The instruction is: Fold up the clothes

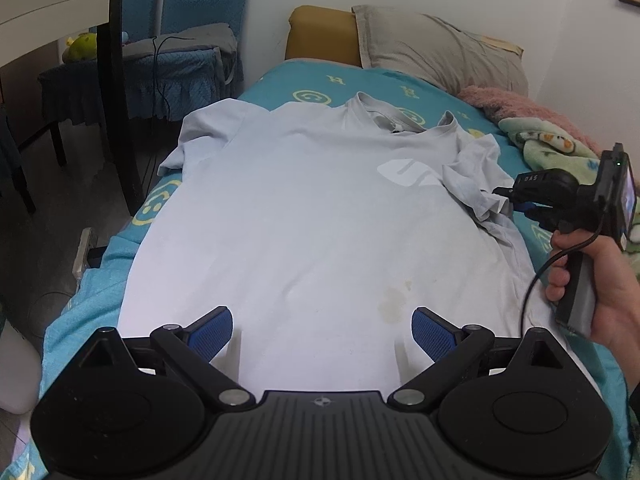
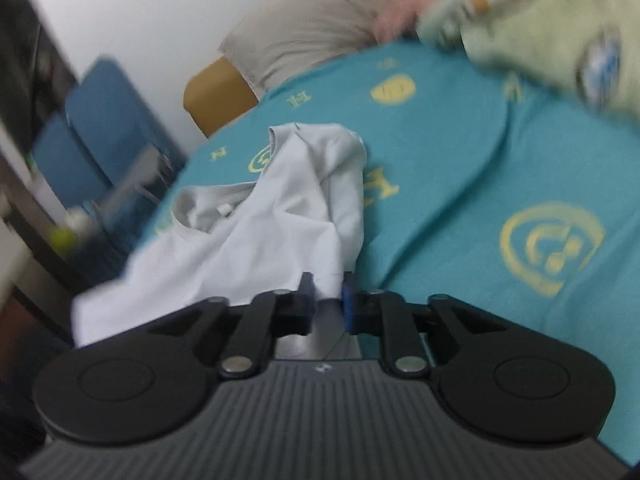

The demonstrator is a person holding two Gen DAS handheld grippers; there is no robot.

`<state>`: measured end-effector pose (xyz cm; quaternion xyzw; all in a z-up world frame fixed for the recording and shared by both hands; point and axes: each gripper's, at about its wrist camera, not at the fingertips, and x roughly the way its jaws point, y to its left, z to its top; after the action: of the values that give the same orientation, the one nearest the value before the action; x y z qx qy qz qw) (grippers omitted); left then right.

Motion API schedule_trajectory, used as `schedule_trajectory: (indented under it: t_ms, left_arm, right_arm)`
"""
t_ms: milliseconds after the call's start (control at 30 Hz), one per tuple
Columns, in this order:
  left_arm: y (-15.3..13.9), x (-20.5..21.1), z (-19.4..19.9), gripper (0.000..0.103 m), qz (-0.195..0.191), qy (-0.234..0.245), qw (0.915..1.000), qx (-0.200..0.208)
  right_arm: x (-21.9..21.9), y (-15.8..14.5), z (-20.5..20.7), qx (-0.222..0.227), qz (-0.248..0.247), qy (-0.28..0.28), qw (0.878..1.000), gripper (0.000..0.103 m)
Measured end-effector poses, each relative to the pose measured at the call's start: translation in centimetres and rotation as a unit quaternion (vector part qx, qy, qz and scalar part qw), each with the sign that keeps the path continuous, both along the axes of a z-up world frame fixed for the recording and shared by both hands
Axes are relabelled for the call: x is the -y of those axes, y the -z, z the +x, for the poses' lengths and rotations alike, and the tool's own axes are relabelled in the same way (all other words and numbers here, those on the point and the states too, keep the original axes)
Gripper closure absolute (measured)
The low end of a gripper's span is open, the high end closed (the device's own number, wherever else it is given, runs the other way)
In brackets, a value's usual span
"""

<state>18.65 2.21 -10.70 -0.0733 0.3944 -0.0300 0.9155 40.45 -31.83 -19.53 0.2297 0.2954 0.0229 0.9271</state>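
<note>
The right gripper [image 2: 327, 294], jaws closed on the bunched sleeve [image 2: 340, 184] of the pale T-shirt [image 1: 304, 216], and the left gripper [image 1: 322, 330], jaws spread wide above the hem with nothing held, work over a teal patterned bedsheet [image 2: 460, 184] below a beige pillow [image 1: 436, 48].

Each gripper was made of black plastic, with two round discs, a ribbed middle plate and silver screws at the joints. Blue bumpy pads were fitted on the left gripper [image 1: 322, 330] fingers. A black cable was hung from the right gripper [image 1: 505, 195], near its grey handle.
</note>
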Motion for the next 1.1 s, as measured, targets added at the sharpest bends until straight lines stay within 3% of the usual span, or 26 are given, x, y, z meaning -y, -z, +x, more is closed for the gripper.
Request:
schedule_trajectory:
  t_ms: [133,267,567,633,767,900,967,1033,1100]
  left_arm:
    - [-0.1,-0.1,0.0,0.005,-0.014,0.0,0.9999,-0.006]
    - [-0.3,0.0,0.0,0.005,-0.02,0.005,0.9998,-0.003]
    - [0.5,1.5,0.7,0.005,-0.008,0.033,0.9993,-0.016]
    - [1.0,2.0,1.1,0.005,-0.003,0.038,0.999,-0.022]
    - [1.8,2.7,2.0,0.006,0.013,0.047,0.9984,-0.028]
    - [1.6,2.6,2.4,0.006,0.013,0.051,0.9984,-0.019]
    - [1.3,2.6,2.1,0.006,0.013,0.056,0.9983,-0.011]
    - [0.8,2.5,1.6,0.006,0.01,0.06,0.9981,-0.004]
    - [0.3,2.3,0.9,0.006,0.005,0.066,0.9978,0.005]
  right_arm:
    - [0.1,-3.2,0.1,0.018,-0.074,0.017,0.997,0.096]
    - [3.3,-6.2,2.0,0.023,-0.163,0.058,0.985,0.096]
    - [10.8,-4.3,10.1,-0.046,-0.329,0.115,0.936,0.096]
    - [11.9,-3.2,11.0,-0.054,-0.323,0.112,0.938,0.096]
    - [13.0,-2.0,10.7,-0.042,-0.273,0.105,0.955,0.094]
    - [13.3,-2.9,9.1,-0.056,-0.162,0.071,0.983,0.087]
    - [12.0,-4.1,6.7,-0.049,-0.143,0.057,0.987,0.037]
    - [10.1,-5.5,3.5,-0.04,-0.129,0.046,0.99,0.02]
    - [8.3,-7.0,0.3,-0.032,-0.115,0.035,0.992,0.021]
